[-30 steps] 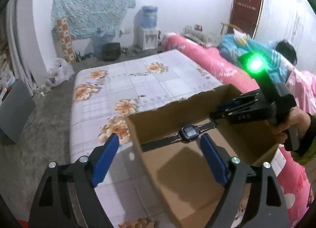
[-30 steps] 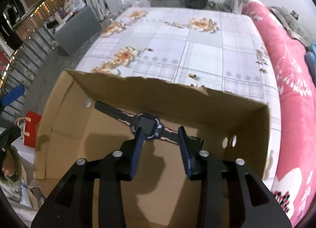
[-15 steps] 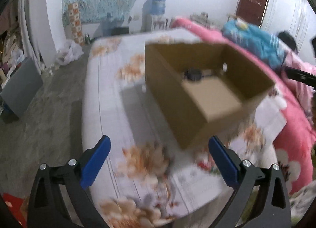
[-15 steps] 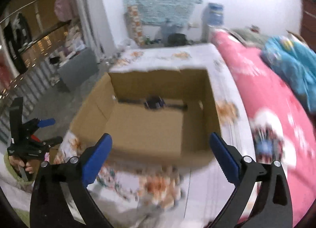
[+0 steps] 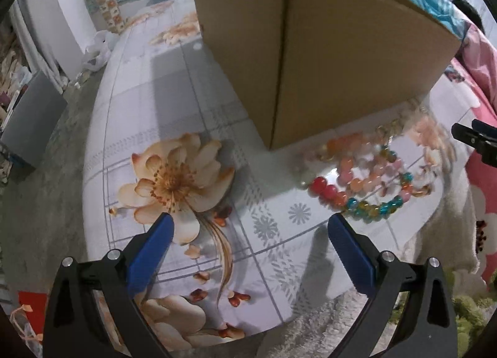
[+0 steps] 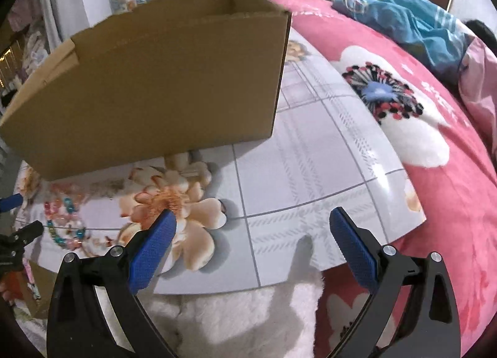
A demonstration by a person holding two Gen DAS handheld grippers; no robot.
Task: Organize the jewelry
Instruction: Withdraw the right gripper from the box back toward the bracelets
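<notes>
A brown cardboard box (image 5: 310,47) stands on the floral table cover (image 5: 273,202); its inside is hidden from both views. Coloured bead bracelets (image 5: 366,178) lie in a heap on the cover just in front of the box. My left gripper (image 5: 248,227) hangs open above the cover, down and left of the beads, with nothing between its blue pads. In the right wrist view the box (image 6: 161,88) fills the upper left and the beads (image 6: 62,218) lie at the far left. My right gripper (image 6: 251,224) is open and empty over the cover's front edge.
A pink flowered blanket (image 6: 435,128) lies to the right of the cover, with a blue cloth (image 6: 403,16) behind it. White fleece (image 6: 236,320) sits under the cover's near edge. The other gripper's tip (image 5: 478,137) shows at the right edge.
Both grippers have pulled back out of the box and come down low in front of it. The right jaws went from nearly shut around the watch to wide open; the watch stayed in the box.
</notes>
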